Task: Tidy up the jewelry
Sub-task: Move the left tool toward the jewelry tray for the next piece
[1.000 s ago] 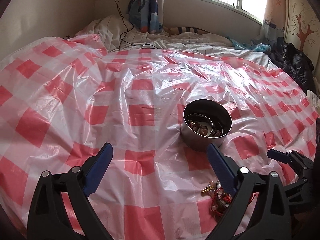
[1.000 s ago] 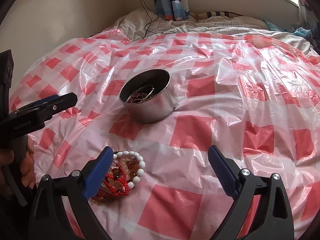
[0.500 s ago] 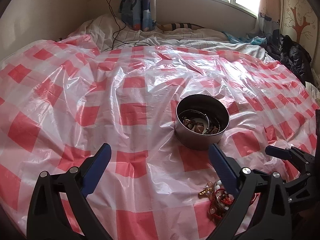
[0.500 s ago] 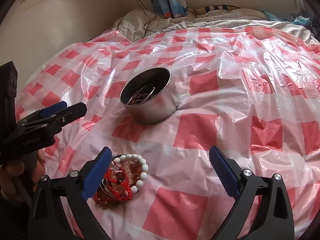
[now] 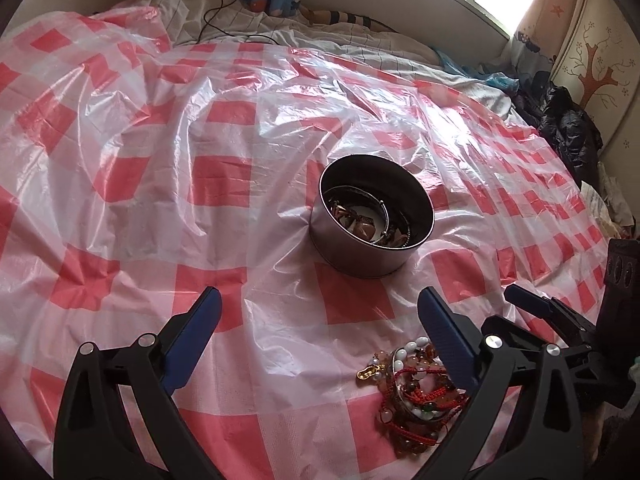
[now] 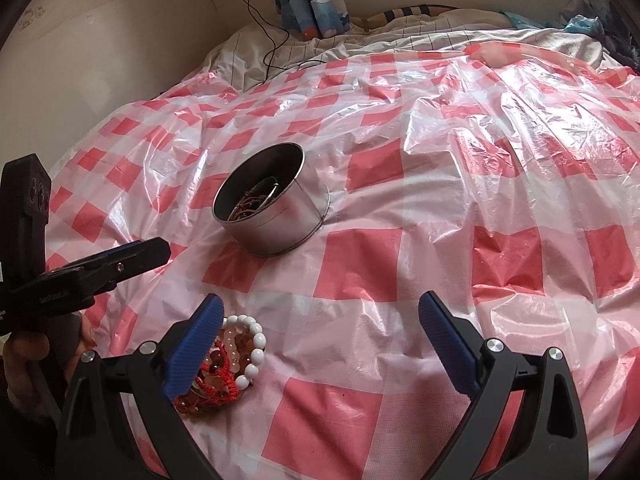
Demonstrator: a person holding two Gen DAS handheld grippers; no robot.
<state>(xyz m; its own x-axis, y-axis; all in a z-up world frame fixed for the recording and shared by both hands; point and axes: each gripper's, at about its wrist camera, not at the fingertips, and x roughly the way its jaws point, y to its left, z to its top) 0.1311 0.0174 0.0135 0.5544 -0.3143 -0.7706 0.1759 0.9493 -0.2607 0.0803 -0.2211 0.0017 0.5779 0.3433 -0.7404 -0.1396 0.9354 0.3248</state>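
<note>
From the left wrist view, our left tool [image 5: 316,312] hangs with its 2 fingers spread wide and nothing between them, above the checked plastic sheet [image 5: 208,176] that covers the bed. The jewelry pile [image 5: 412,392], a tangle of bead bracelets, red cord and a small gold charm, lies on the sheet beside the tool's right finger, near the lower right. Further out stands the metal tin [image 5: 372,228], open-topped, already holding a thin bangle and some brown pieces. We judge the pile light, loose and prone to snag: cords and strands will trail, so we should pinch 1 bracelet at its beaded rim rather than the whole clump.

From the right wrist view, our right tool [image 6: 320,320] is likewise spread apart and empty. The pile sits partly behind its left finger, a white bead bracelet [image 6: 252,344] on top offering the stiffest, cleanest hold. The tin lies well beyond, upright, with room left inside. The thin sheet is slippery and may lift with a low grab.
</note>
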